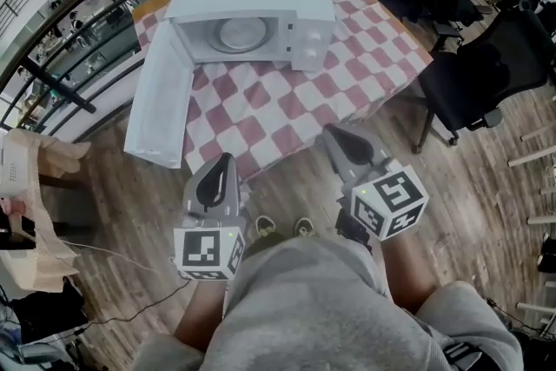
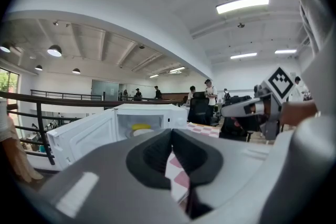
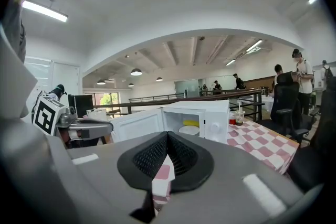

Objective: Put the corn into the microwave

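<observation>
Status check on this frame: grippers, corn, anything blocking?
Left gripper shut, empty; right gripper shut, empty, both short of the table. Corn inside microwave. Door open; nothing in the way.

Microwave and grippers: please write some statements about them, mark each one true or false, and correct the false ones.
1. The microwave has its door open. True.
2. The corn lies on the tablecloth in front of the microwave. False: it is inside the microwave, by the plate.
3. The right gripper holds the corn. False: its jaws are shut with nothing between them.
4. Neither the right gripper nor the left gripper touches the microwave. True.
5. The tablecloth is plain blue. False: it has red and white checks.
</observation>
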`<action>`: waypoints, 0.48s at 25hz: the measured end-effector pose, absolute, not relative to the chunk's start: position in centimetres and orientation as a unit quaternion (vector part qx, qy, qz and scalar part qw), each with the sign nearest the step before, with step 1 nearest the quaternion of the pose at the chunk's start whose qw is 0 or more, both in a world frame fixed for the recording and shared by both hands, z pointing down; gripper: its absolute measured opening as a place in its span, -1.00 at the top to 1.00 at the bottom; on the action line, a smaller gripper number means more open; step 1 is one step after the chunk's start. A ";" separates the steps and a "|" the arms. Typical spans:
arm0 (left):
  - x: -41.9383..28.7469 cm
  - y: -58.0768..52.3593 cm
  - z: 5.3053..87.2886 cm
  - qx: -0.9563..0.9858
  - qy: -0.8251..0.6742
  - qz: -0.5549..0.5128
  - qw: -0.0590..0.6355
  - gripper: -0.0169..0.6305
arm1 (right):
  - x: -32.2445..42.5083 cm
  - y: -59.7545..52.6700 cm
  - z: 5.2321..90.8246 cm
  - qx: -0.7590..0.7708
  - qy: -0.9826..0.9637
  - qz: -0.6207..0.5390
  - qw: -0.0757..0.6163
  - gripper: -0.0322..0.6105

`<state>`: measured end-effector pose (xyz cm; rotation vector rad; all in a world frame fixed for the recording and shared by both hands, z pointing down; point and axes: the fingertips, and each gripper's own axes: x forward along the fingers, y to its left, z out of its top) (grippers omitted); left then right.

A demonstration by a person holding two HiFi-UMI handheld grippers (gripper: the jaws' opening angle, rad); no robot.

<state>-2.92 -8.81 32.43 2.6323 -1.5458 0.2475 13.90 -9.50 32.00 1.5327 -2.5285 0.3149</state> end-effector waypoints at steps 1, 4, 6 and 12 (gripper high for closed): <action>-2.4 -8.4 32.4 0.858 -0.506 0.081 0.039 0.91 | 14.4 -9.2 32.0 0.512 -0.848 0.105 0.081 0.90; -1.3 -7.3 32.3 0.854 -0.513 0.080 0.036 0.91 | 15.5 -8.4 31.7 0.506 -0.853 0.098 0.075 0.90; -0.7 -6.9 32.4 0.852 -0.517 0.077 0.037 0.91 | 16.4 -8.2 31.6 0.505 -0.855 0.094 0.074 0.90; 0.3 -5.7 32.7 0.848 -0.523 0.081 0.041 0.91 | 18.1 -7.4 31.5 0.505 -0.855 0.097 0.071 0.90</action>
